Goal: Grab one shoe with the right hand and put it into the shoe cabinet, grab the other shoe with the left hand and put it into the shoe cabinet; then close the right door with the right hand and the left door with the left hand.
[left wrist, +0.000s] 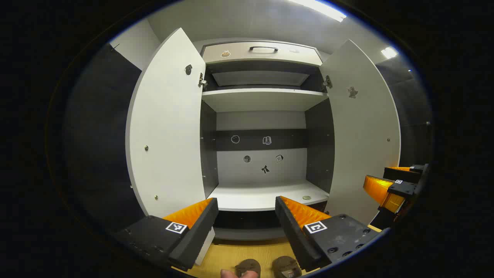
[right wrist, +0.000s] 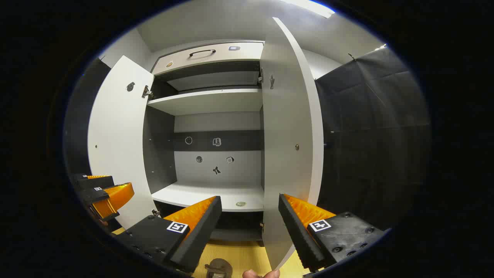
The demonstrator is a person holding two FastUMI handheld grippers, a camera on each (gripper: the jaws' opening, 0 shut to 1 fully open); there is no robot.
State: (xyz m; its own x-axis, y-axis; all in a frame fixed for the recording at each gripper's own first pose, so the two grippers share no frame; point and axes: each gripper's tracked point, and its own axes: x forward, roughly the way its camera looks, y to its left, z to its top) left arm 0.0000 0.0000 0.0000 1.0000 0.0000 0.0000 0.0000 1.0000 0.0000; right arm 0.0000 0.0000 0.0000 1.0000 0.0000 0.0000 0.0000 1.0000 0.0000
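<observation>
1. Both tools are released and empty. The left gripper (left wrist: 247,216) fills the bottom of the left gripper view with a wide gap between its fingers. The right gripper (right wrist: 250,216) sits the same way at the bottom of the right gripper view, also holding nothing.

2. The shoes (left wrist: 266,267) lie at the very bottom edge of the left gripper view on the wooden floor (left wrist: 231,255), side by side and just below the fingers. One shoe (right wrist: 218,268) shows at the bottom centre of the right gripper view. Being so low in frame, they are easy to misjudge; a descent that is off line would likely push a shoe away instead of straddling it.

3. The pair lie close together, so the fingers may catch both shoes or pinch only a thin edge, and that grip could slip on the lift.

4. The shoe cabinet (left wrist: 262,100) stands open in the centre, its lower shelf (left wrist: 262,197) bare. The right door (right wrist: 289,146) juts toward the camera in the middle of the right gripper view, right by the right-hand finger; a swing up with a shoe could knock it.

5. The left door (left wrist: 166,127) stands open at centre left in the left gripper view; a bump could part-close it early.

6. The two grippers hang near each other, so they might collide.
</observation>
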